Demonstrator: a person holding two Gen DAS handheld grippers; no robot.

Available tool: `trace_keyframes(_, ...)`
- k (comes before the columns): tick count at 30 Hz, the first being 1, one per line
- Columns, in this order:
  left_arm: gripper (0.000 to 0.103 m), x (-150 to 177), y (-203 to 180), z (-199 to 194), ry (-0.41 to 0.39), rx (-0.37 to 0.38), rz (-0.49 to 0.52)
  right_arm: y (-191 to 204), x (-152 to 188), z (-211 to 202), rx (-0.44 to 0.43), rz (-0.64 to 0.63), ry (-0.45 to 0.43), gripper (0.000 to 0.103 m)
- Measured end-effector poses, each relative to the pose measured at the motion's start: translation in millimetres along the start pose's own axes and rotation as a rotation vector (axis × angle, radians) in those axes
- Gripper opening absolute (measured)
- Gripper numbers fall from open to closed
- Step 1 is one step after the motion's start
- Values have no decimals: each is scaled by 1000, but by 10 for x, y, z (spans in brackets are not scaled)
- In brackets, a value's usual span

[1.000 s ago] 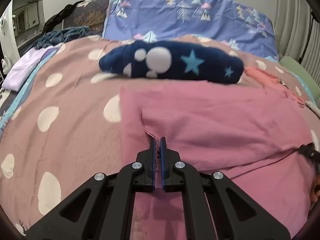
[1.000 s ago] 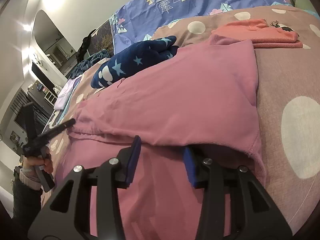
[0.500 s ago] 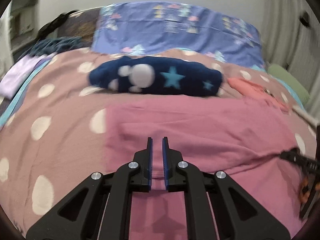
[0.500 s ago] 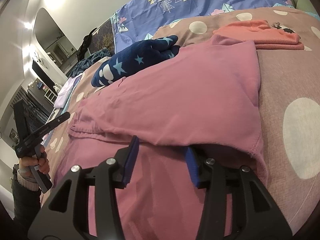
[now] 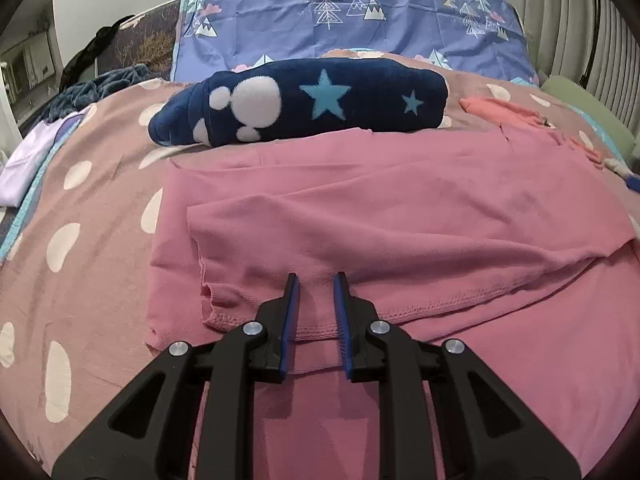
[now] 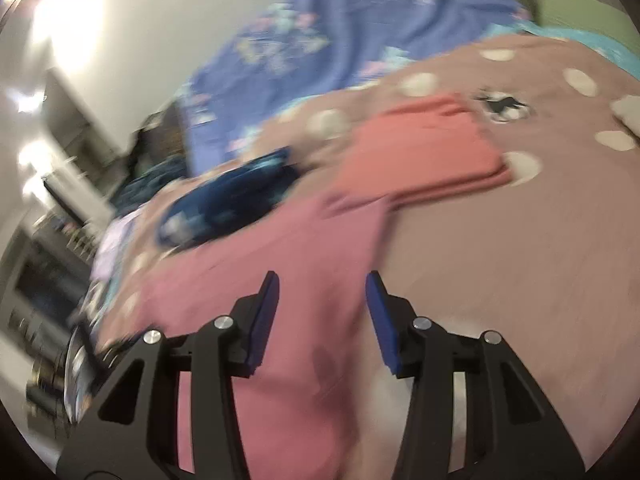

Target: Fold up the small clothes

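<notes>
A pink garment (image 5: 400, 208) lies spread on the bed, its near edge folded back over itself with a stitched hem (image 5: 432, 308). My left gripper (image 5: 316, 284) hovers just above that hem with its jaws opening and nothing pinched between the pads. In the blurred right wrist view the same pink garment (image 6: 288, 280) runs under my right gripper (image 6: 322, 288), which stands open and empty above the cloth's right edge.
A folded navy fleece with stars (image 5: 304, 108) lies beyond the pink garment, and a folded coral garment (image 6: 420, 152) sits to its right. The spotted brown bedspread (image 5: 80, 208) covers the bed. A blue patterned pillow (image 5: 352, 16) stands at the head, with lilac clothes (image 5: 24, 160) at far left.
My left gripper's jaws have parted and released the pink fold, which now lies flat. My right gripper has lifted and swung right, away from the folded edge.
</notes>
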State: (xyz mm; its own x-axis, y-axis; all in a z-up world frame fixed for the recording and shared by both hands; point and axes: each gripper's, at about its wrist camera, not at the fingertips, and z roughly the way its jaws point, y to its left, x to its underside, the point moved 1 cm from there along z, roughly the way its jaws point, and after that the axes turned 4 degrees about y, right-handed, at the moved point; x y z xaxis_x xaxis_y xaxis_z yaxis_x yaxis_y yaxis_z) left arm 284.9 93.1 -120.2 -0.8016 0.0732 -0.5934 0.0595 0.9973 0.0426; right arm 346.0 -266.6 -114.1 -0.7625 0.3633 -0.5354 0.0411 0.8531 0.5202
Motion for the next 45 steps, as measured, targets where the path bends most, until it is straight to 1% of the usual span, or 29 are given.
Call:
trace_keyframes(5, 19, 5, 3, -4, -2, -1, 0, -327, -356, 567, -62, 146, 105, 51)
trace_keyframes(6, 19, 5, 5, -5, -2, 0, -1, -313, -375, 637, -66, 141, 107, 45)
trace_keyframes(7, 19, 1, 7, 1, -2, 2, -2, -258, -387, 675, -47, 114, 92, 10)
trace_keyframes(9, 19, 0, 7, -3, -2, 5, -4, -117, -382, 684, -13, 55, 100, 3)
trace_keyframes(11, 19, 1, 12, -9, -3, 8, -7, 80, -354, 409, 69, -39, -26, 3)
trace_keyframes(12, 19, 2, 11, -9, -3, 7, -6, 102, -363, 344, 99, -68, -49, 3)
trace_keyframes(13, 19, 1, 4, -10, -3, 4, -3, 124, -367, 329, 167, -95, -59, 3)
trace_keyframes(15, 20, 4, -1, -10, -3, -4, 2, 67, -373, 495, 282, -96, -11, 3)
trace_keyframes(17, 20, 5, -10, -12, -4, -10, 6, 20, -333, 627, 294, -88, 36, 5)
trace_keyframes(18, 20, 5, -11, -11, -4, -10, 5, 24, -312, 628, 303, -91, 19, 11)
trace_keyframes(19, 20, 5, -11, -11, -4, -9, 5, 36, -298, 583, 318, -90, -12, 26)
trace_keyframes(20, 20, 5, -10, -11, -4, -8, 4, 38, -278, 505, 341, -81, -46, 32)
trace_keyframes(21, 20, 5, -10, -12, -4, -7, 3, 77, -235, 346, 352, -71, -105, 34)
trace_keyframes(23, 20, 5, -11, -11, -4, -9, 4, 196, -129, 94, 284, -113, -133, 28)
trace_keyframes(24, 20, 5, -10, -11, -4, -8, 4, 297, -33, -5, 227, -148, -123, 24)
trace_keyframes(25, 20, 5, -10, -11, -4, -8, 3, 445, 139, -107, 140, -213, -92, 24)
trace_keyframes(26, 20, 5, -9, -12, -4, -7, 3, 562, 277, -142, 95, -276, -59, 23)
trace_keyframes(27, 20, 5, -11, -12, -4, -8, 3, 678, 444, -122, 96, -360, -15, 23)
trace_keyframes(28, 20, 5, -12, -11, -4, -9, 4, 736, 579, -48, 135, -428, 25, 23)
trace_keyframes(29, 20, 5, -10, -11, -4, -9, 4, 709, 743, 155, 246, -500, 89, 23)
trace_keyframes(30, 20, 6, -8, -11, -5, -6, 3, 640, 795, 273, 298, -510, 123, 23)
trace_keyframes(32, 20, 5, 3, -6, -3, 3, -4, 429, 837, 359, 242, -440, 110, 23)
trace_keyframes(33, 20, 6, 16, -3, -2, 11, -10, 438, 825, 330, 240, -434, 109, 23)
trace_keyframes(36, 20, -1, 50, -21, -7, 32, -26, 523, 887, 290, 303, -474, 76, 24)
trace_keyframes(38, 25, 30, 97, -113, -12, 48, -50, 578, 971, 192, 330, -480, 57, 26)
trace_keyframes(40, 33, 168, 160, -348, -21, 64, -53, 568, 1092, -88, 267, -428, 31, 36)
trace_keyframes(41, 34, 245, 176, -449, -32, 68, -36, 546, 1139, -248, 230, -413, 18, 37)
trace_keyframes(43, 47, 506, 226, -721, -55, 71, 21, 526, 1271, -482, 198, -406, 8, 38)
trace_keyframes(45, 48, 782, 293, -921, -51, 62, 57, 413, 1449, -709, 172, -382, 18, 38)
